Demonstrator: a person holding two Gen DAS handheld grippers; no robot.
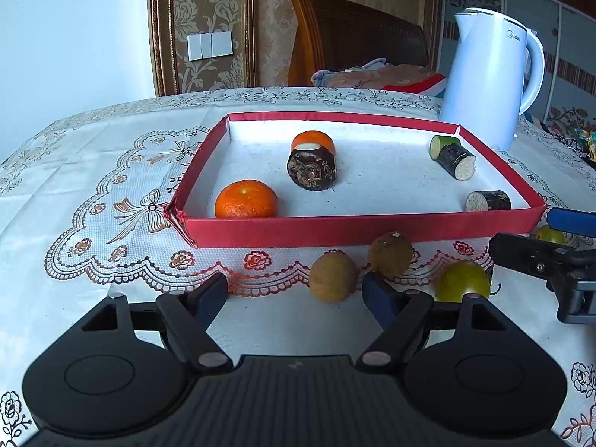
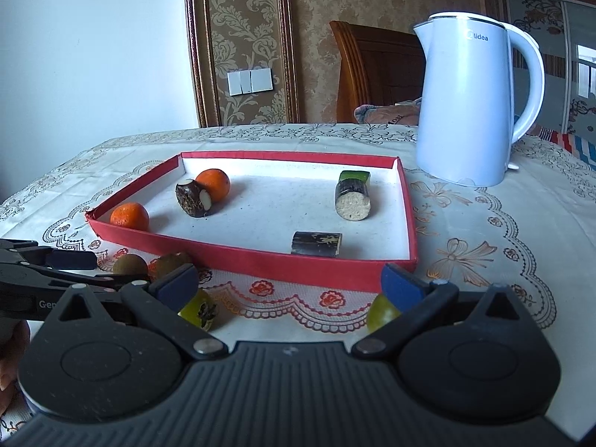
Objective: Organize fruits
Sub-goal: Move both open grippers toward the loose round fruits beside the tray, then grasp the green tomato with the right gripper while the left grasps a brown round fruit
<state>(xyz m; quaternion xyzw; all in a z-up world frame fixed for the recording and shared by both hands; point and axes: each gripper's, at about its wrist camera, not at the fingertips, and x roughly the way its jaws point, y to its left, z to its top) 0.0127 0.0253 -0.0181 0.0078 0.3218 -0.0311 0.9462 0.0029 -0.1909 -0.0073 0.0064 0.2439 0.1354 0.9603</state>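
A red tray (image 1: 357, 230) (image 2: 231, 259) holds two oranges (image 1: 246, 199) (image 2: 129, 216), a dark root piece (image 1: 312, 170) (image 2: 193, 199) and several dark cane pieces (image 1: 488, 201) (image 2: 316, 244). In front of it lie two brown kiwis (image 1: 332, 277) (image 2: 129, 264) and two green fruits (image 1: 462, 281) (image 2: 381, 313). My left gripper (image 1: 296, 298) is open and empty, a kiwi between its fingertips' line. My right gripper (image 2: 290, 287) is open and empty, with a green fruit beside each finger; it also shows in the left wrist view (image 1: 551, 242).
A white electric kettle (image 1: 491, 78) (image 2: 469, 104) stands behind the tray's right corner. A lace tablecloth (image 1: 93, 193) covers the table. A wooden chair (image 1: 357, 37) with cloth stands beyond the far edge.
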